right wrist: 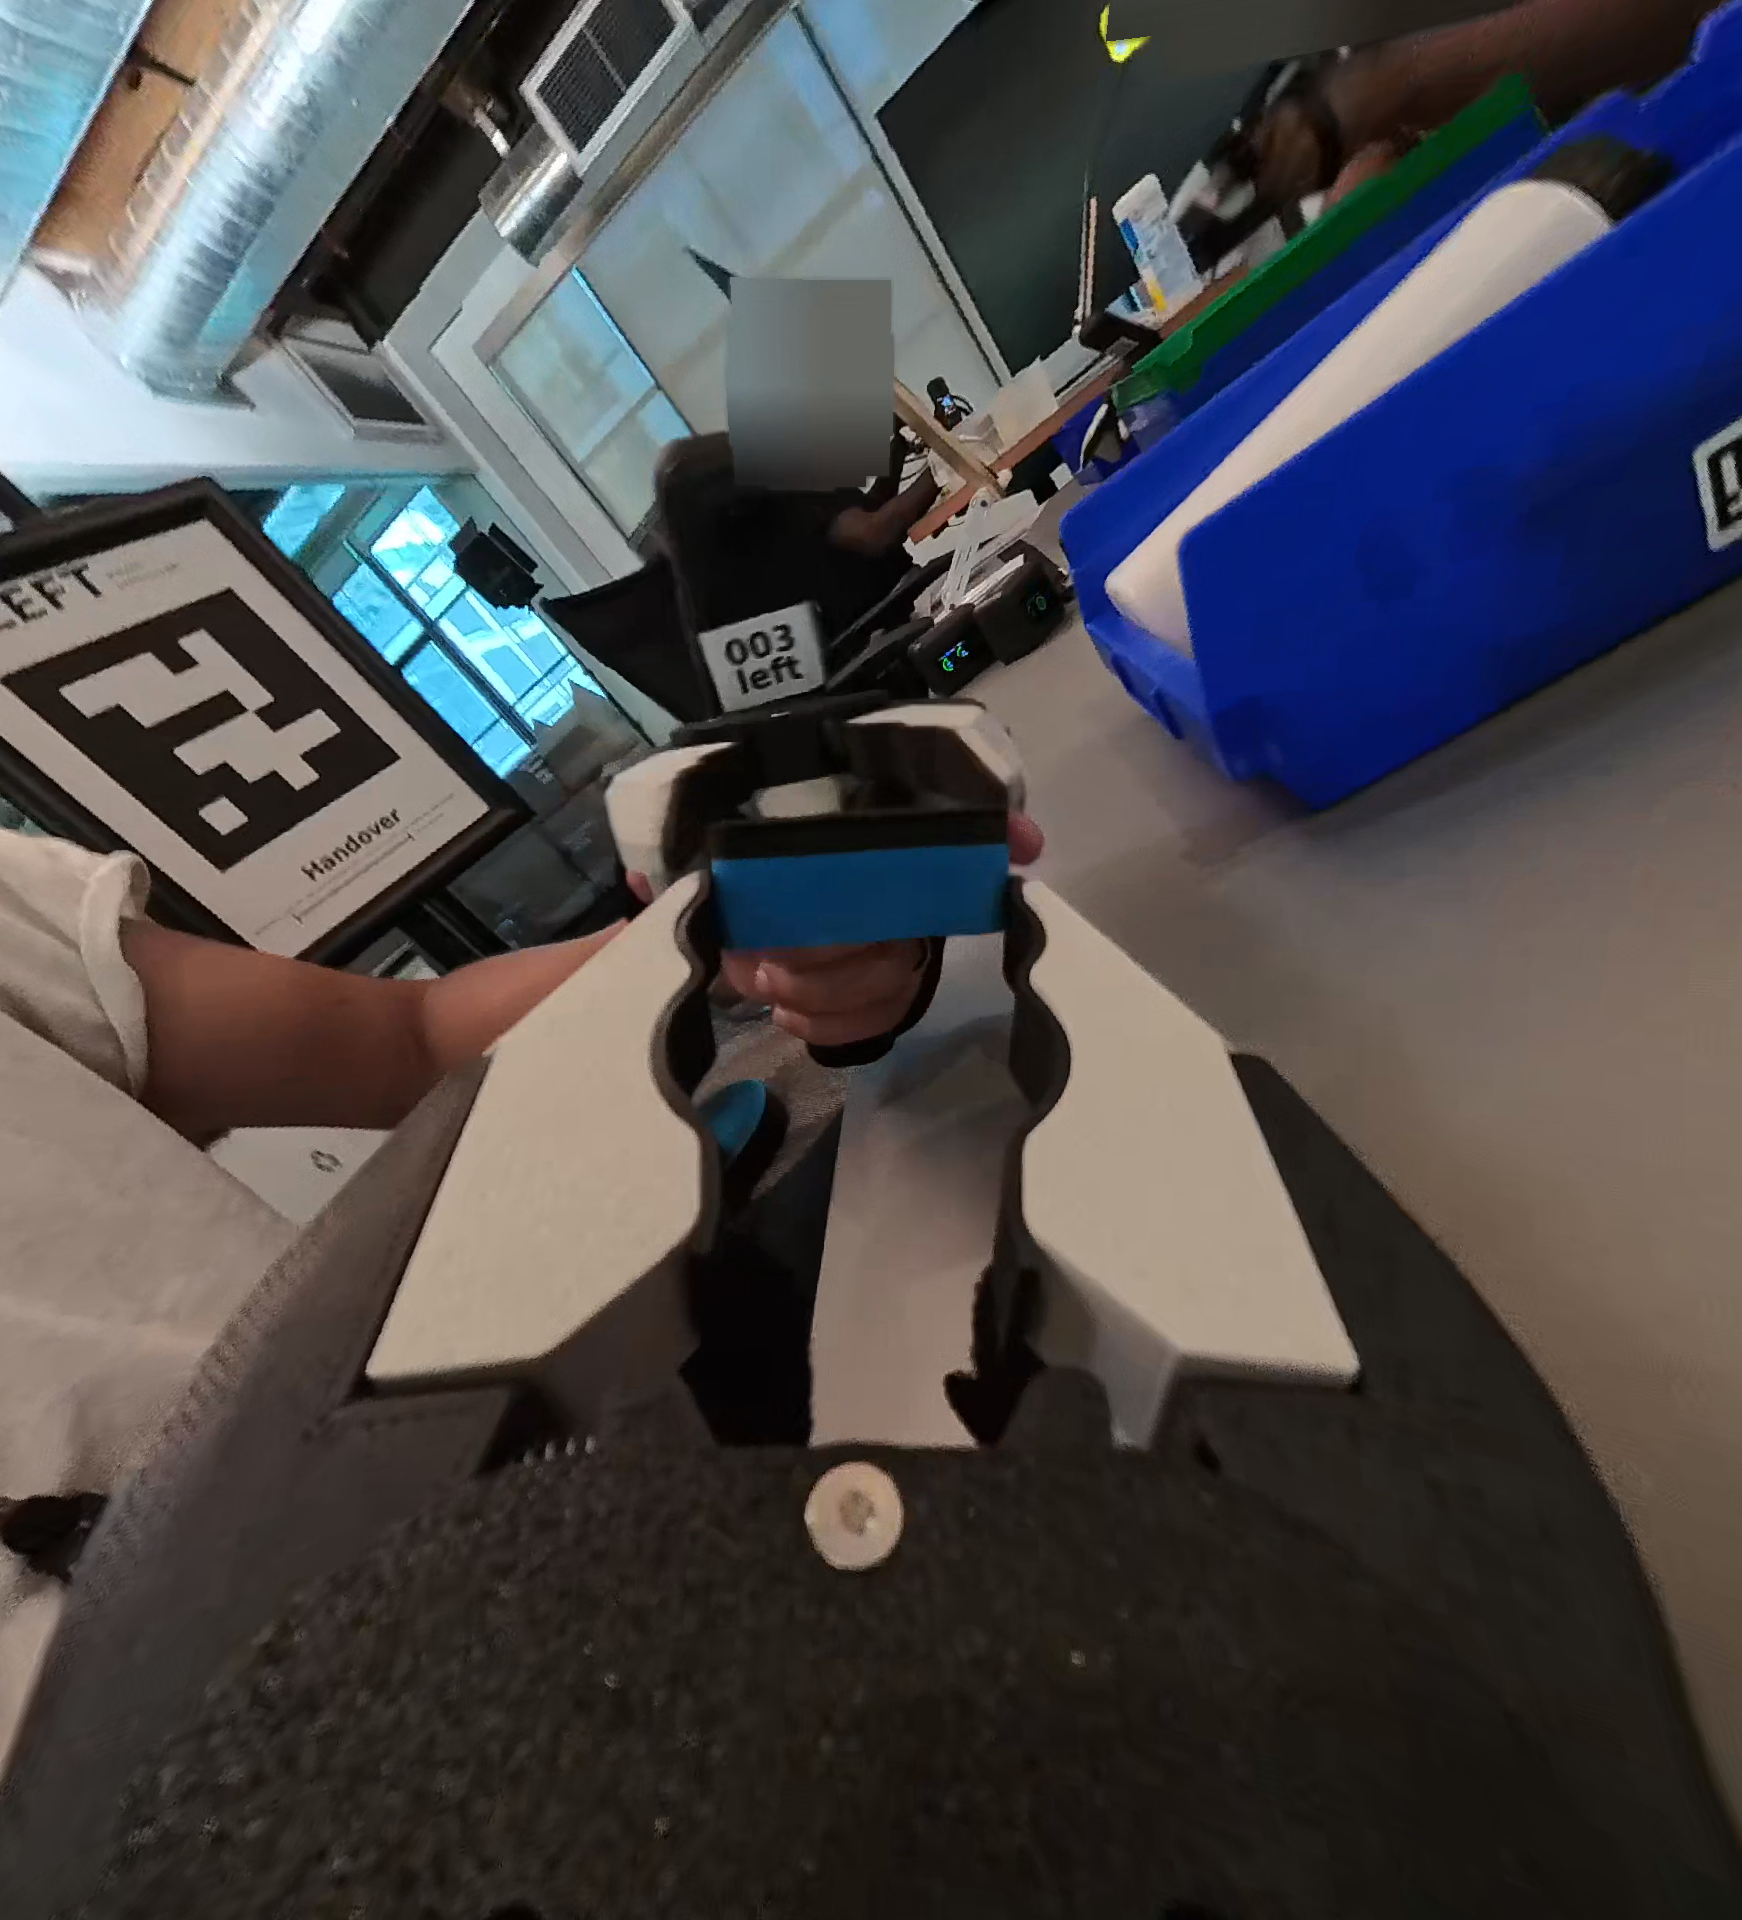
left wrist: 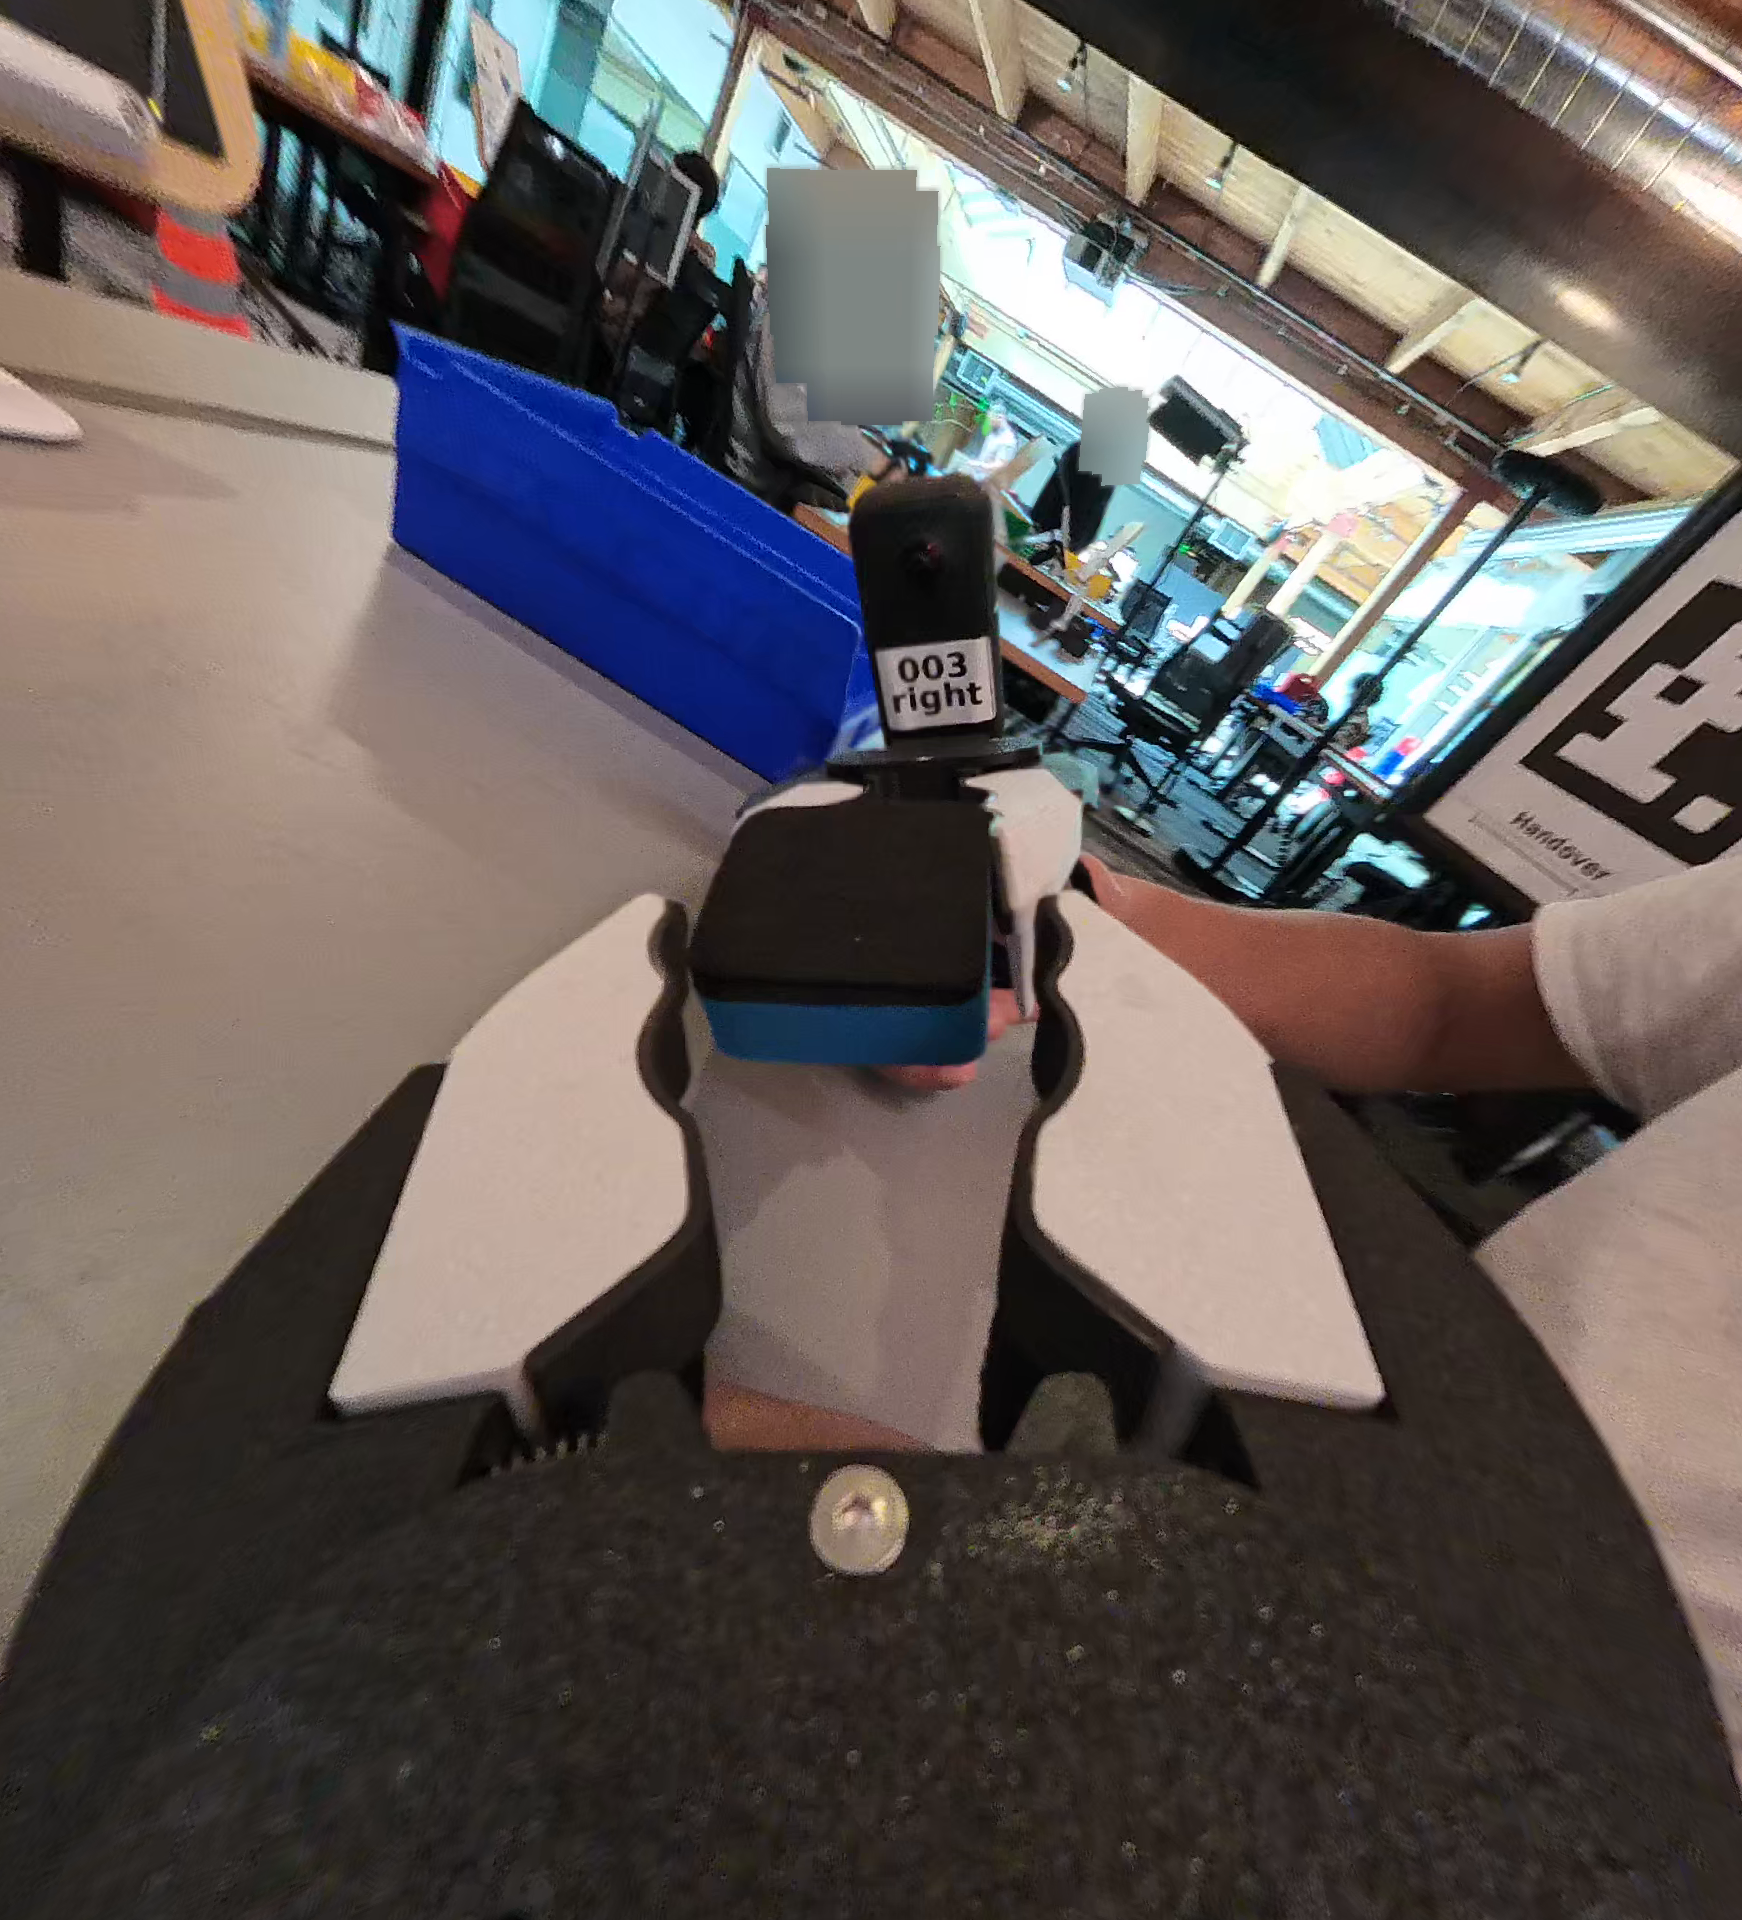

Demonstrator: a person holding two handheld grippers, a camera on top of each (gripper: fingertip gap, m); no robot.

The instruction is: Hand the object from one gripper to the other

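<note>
As matters stand, step in hand: we judge the exchange itself is under way, with both tongs meeting nose to nose on one object.
Object: a block [left wrist: 841,914] with a black top and a blue side band, held in the air and resting on nothing.
Place: off the worktop's [left wrist: 171,831] edge on the person's side; a blue bin [left wrist: 586,540] stands farther in on the worktop, well apart from the block.
Right gripper [right wrist: 856,904]: clenched on the block; in its own view both tips press the ends of the blue band.
Left gripper [left wrist: 862,935]: spread wider than the block and straddling it. One tip lies at the block's side. On the other side, one of the right gripper's white fingers [left wrist: 1028,862] shows in the gap. We take the left gripper as released, not gripping.
Direction of transfer: we cannot tell from these views which gripper is giver and which is taker.
Next move, if the left is to receive: close it on free faces of the block, clear of the right's fingers, before the right lets go.
Next move, if the left has given: draw it straight back without brushing the block.
Risk: a drop if neither pair is clamping.
</note>
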